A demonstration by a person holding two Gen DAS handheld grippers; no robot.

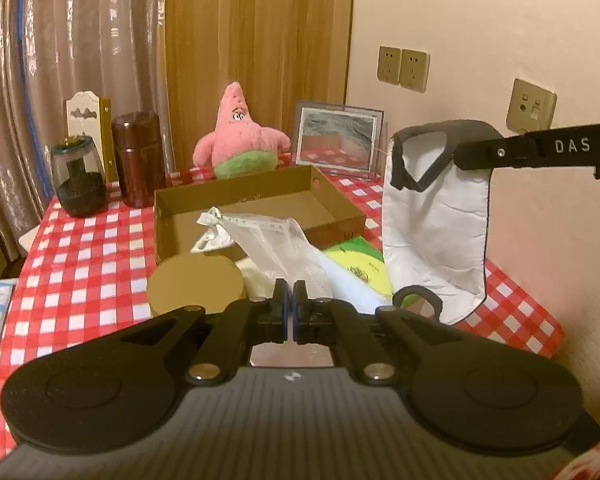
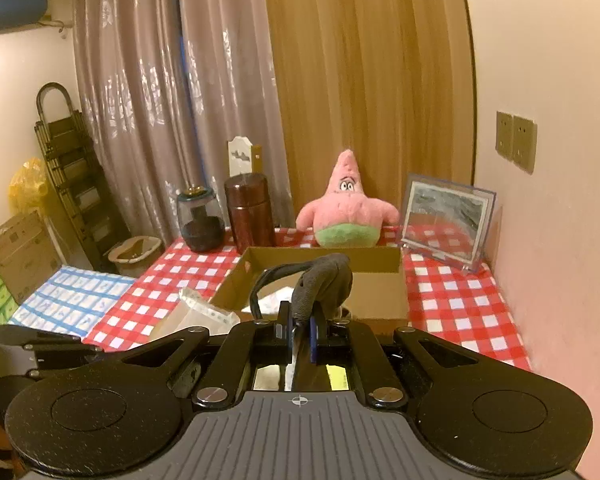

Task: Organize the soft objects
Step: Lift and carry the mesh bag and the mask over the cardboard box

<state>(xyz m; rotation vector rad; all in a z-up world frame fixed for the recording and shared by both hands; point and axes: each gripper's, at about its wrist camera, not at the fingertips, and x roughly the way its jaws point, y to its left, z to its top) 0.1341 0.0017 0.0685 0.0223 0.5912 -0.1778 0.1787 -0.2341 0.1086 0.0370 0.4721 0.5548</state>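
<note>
My left gripper is shut on the lower end of a clear crinkled plastic bag, which rises over the front of the open cardboard box. My right gripper is shut on the dark grey trim of a white cloth piece. The cloth hangs above the table, right of the box. A pink star plush with green shorts sits behind the box. A yellow-green soft item lies under the bag, and a tan round disc lies left of it.
The table wears a red-and-white checked cloth. A dark glass jar and a brown canister stand at the back left, a framed picture at the back right. Wall bounds the right side, curtains hang behind.
</note>
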